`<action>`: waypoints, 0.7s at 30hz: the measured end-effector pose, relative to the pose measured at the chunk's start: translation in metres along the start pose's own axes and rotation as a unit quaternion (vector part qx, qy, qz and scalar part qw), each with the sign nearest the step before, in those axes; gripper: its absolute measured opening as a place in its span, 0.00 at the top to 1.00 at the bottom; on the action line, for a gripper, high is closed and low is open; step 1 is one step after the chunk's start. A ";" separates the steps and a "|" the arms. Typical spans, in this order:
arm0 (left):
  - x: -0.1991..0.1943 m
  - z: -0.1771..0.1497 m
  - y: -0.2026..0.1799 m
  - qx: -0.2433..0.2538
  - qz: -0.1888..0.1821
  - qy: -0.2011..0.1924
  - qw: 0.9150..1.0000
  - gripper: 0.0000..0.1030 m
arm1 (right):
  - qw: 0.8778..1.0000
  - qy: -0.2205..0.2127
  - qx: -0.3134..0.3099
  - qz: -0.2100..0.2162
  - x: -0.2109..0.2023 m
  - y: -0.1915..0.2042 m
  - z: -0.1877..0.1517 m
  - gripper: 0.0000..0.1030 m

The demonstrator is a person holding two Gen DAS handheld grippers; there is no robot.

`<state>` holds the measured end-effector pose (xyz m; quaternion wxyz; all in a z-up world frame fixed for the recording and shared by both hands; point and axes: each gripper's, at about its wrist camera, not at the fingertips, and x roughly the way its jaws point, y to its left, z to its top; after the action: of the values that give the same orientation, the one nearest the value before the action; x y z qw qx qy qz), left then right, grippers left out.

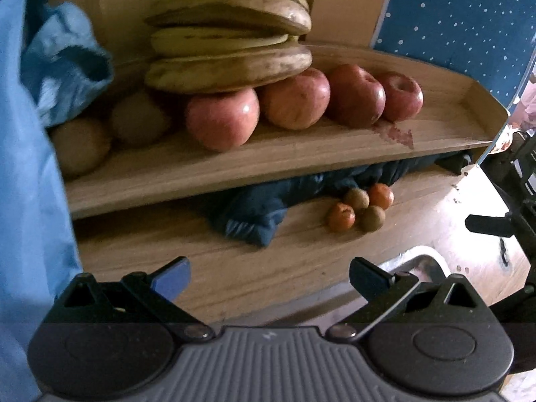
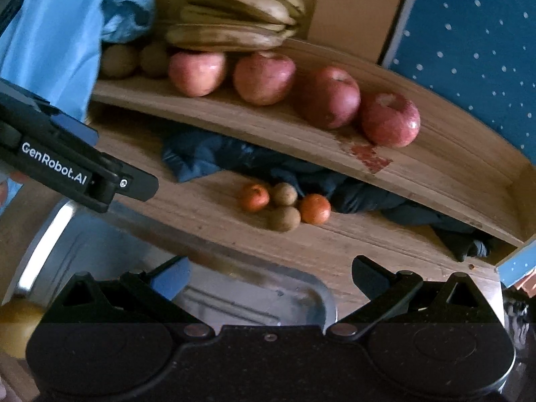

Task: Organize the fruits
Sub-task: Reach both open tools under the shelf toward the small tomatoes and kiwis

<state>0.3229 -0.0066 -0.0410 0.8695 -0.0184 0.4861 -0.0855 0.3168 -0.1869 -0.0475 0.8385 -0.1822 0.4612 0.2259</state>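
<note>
Four small fruits (image 2: 284, 206) (two orange, two brown) sit clustered on the wooden surface (image 2: 207, 214) below the tray (image 2: 435, 174) of apples (image 2: 264, 77), likely light and bruisable, best pinched across the middle; both left tongs (image 1: 269, 276) and right tongs (image 2: 271, 276) gape wide, empty.

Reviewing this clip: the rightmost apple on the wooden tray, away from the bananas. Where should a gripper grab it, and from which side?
Probably from above and in front, with the fingers closing across the widest part of the rightmost apple. It sits upright with its stem dimple up. Its right and front sides are free, and only the neighbouring apple crowds its left. The right gripper is open and empty.
</note>
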 end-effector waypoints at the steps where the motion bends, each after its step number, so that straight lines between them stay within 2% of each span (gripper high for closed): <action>1: 0.003 0.002 -0.001 0.001 0.000 0.001 1.000 0.00 | 1.000 0.001 0.006 -0.004 0.003 -0.002 0.001 0.01; 4: 0.014 0.009 -0.004 0.003 -0.008 0.007 1.000 0.00 | 1.000 0.006 0.019 -0.018 0.012 -0.008 0.005 0.01; 8: 0.033 0.016 -0.009 0.022 -0.038 0.017 0.999 0.00 | 0.999 0.011 0.034 -0.025 0.023 -0.016 0.009 0.01; 13: 0.052 0.024 -0.021 0.042 -0.055 0.031 0.997 0.01 | 0.999 0.014 0.022 -0.039 0.035 -0.018 0.010 0.02; 17: 0.061 0.030 -0.027 0.034 -0.073 0.038 0.996 0.01 | 0.999 0.013 0.018 -0.040 0.041 -0.021 0.010 0.06; 21: 0.074 0.034 -0.030 0.019 -0.073 0.043 0.996 0.01 | 0.999 0.021 0.024 -0.042 0.048 -0.025 0.008 0.11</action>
<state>0.3861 -0.0498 -0.0816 0.8397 -0.0338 0.5185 -0.1582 0.3584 -0.1937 -0.0820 0.8414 -0.1863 0.4759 0.1759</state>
